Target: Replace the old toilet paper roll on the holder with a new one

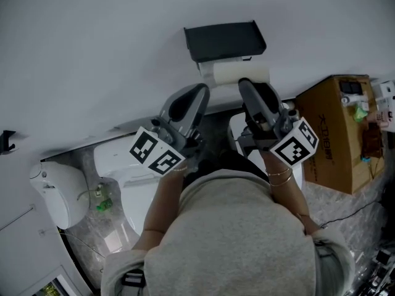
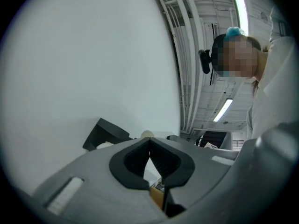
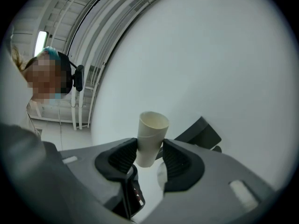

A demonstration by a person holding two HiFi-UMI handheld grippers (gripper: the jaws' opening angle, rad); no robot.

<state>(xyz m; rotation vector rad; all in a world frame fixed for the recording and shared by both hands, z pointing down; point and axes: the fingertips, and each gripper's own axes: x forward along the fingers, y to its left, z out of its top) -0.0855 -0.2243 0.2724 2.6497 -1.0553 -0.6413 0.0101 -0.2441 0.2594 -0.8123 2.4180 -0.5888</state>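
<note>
Right gripper is clamping the empty cardboard tube, pads pressing on both of its sides. Tube is lying crosswise just under the bottom edge of the black holder on the wall. Left gripper is hovering just beside it, jaws fully together, nothing between them.

White roll, upper centre: lower edge hidden behind right gripper. Holder, lower left: largely hidden behind left gripper.
</note>
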